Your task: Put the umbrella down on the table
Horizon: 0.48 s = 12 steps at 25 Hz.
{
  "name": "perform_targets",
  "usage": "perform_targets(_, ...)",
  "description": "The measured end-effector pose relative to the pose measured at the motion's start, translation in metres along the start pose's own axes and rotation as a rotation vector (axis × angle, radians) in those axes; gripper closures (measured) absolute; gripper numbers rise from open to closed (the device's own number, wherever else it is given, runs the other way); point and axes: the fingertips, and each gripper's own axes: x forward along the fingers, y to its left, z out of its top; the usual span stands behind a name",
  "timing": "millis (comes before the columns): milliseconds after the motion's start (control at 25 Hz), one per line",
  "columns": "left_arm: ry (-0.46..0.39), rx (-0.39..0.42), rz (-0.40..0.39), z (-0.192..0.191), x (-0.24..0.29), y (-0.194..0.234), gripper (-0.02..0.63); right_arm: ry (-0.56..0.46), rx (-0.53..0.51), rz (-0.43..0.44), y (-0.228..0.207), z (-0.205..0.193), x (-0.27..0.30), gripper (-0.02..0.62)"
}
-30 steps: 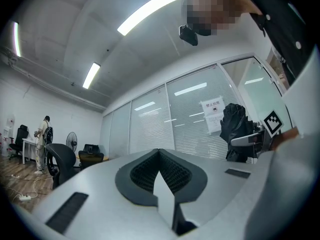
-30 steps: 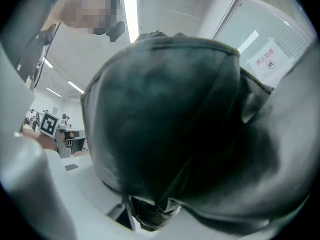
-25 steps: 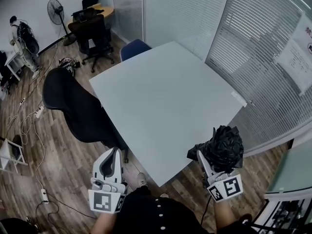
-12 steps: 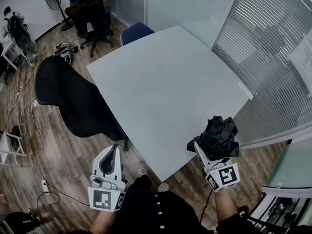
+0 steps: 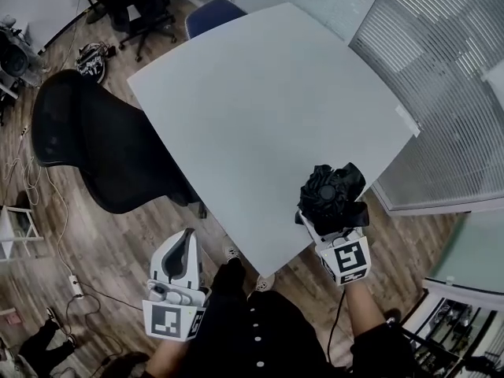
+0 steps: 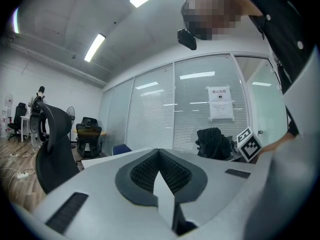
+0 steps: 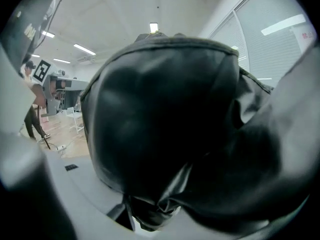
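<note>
Office chair (image 5: pixel 94 144): black, at the far left of the head view, standing on the wood floor (image 5: pixel 102 250) with its seat close against the left edge of the surface (image 5: pixel 252 101).
Left gripper (image 5: pixel 187 239): low at the left, over the floor just off the near corner of the surface and beside the person's dark clothing; it points roughly level.
Left fingers (image 6: pixel 140 171): clenched tip to tip in the left gripper view, with nothing between them.
Surface: a pale, flat top with one corner turned toward the person.
Blue chair (image 5: pixel 211 12): tucked at the far edge of the surface.
Umbrella (image 5: pixel 332 189): black, folded, its fabric bunched and crumpled. It is over the near right edge of the surface, by the corner. Whether it touches the top cannot be told.
Right gripper (image 5: pixel 323 219): at the near right edge of the surface, tipped somewhat downward, its marker cube toward the person.
Right fingers (image 7: pixel 55 194): grasping the umbrella. In the right gripper view the dark fabric fills the space between them and bulges out past them.
Blinds (image 5: pixel 441 77): pale slats behind glass along the right side, well apart from the umbrella.
</note>
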Motion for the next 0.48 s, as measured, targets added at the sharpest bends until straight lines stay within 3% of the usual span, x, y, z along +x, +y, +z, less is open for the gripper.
perform_targets(240,0.033,-0.016,-0.015,-0.013,0.012,-0.001,0.592,0.106,-0.040,0.037,-0.001,-0.024,0.040,0.324)
perform_targets(480,0.062,-0.032,-0.002,-0.024,0.015,0.009,0.592,0.232,-0.185,0.088,0.010,-0.054,0.075,0.324)
